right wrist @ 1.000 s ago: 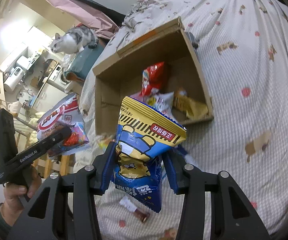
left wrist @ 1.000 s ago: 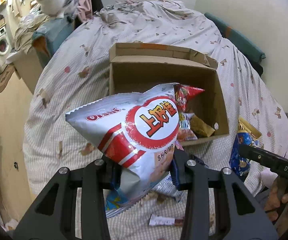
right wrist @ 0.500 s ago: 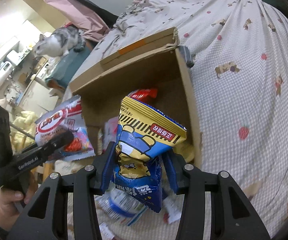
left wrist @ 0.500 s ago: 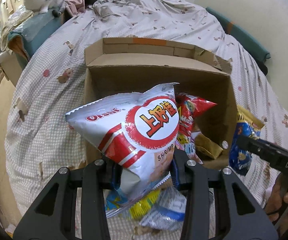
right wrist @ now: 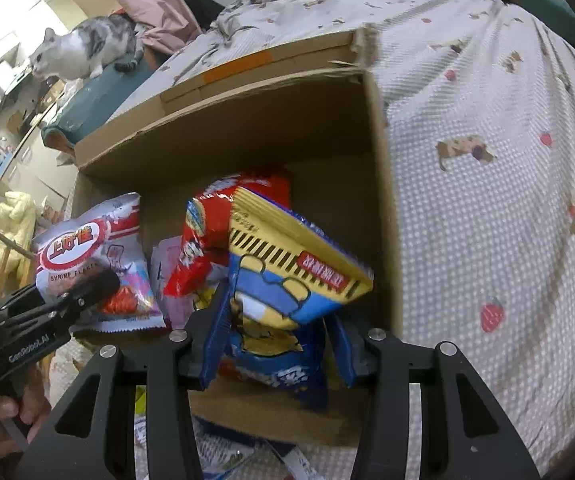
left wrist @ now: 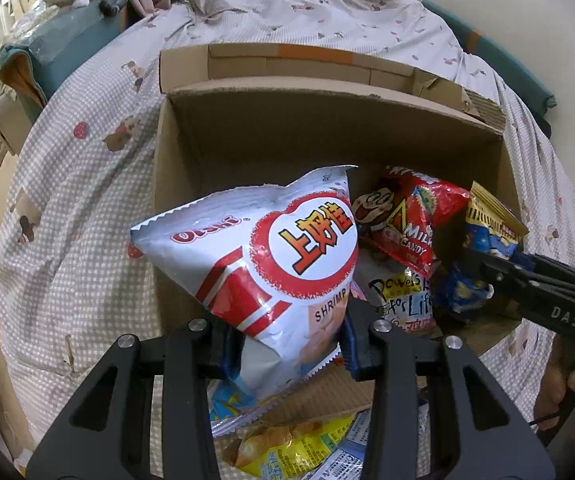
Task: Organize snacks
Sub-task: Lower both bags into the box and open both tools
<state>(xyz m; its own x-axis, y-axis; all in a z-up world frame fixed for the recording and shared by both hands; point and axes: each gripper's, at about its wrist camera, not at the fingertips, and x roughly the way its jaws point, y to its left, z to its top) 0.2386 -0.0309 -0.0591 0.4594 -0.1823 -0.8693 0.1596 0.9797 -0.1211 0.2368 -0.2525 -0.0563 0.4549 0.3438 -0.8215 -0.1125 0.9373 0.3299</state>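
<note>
Left wrist view: the left gripper (left wrist: 287, 340) is clamped on a white shrimp-chip bag (left wrist: 263, 256), held over the cardboard box (left wrist: 327, 128). The right gripper (right wrist: 275, 344) pinches a blue-and-yellow snack bag (right wrist: 287, 276) above the same box; ahead lies a red candy bag (left wrist: 407, 220).

**Matte black grippers, bare hands**

The left gripper (left wrist: 287, 344) is matte black, with two broad finger arms pierced by long triangular cut-outs. Round silver screws sit at the joints, and blue pads line the inner faces. Seen from the right wrist, white lettering runs along its side. The right gripper (right wrist: 277, 344) shares that build: black arms, silver screw heads, blue angled pads. White letters "DAS" mark its side in the left view. Both hands (right wrist: 3, 416) show bare skin.
</note>
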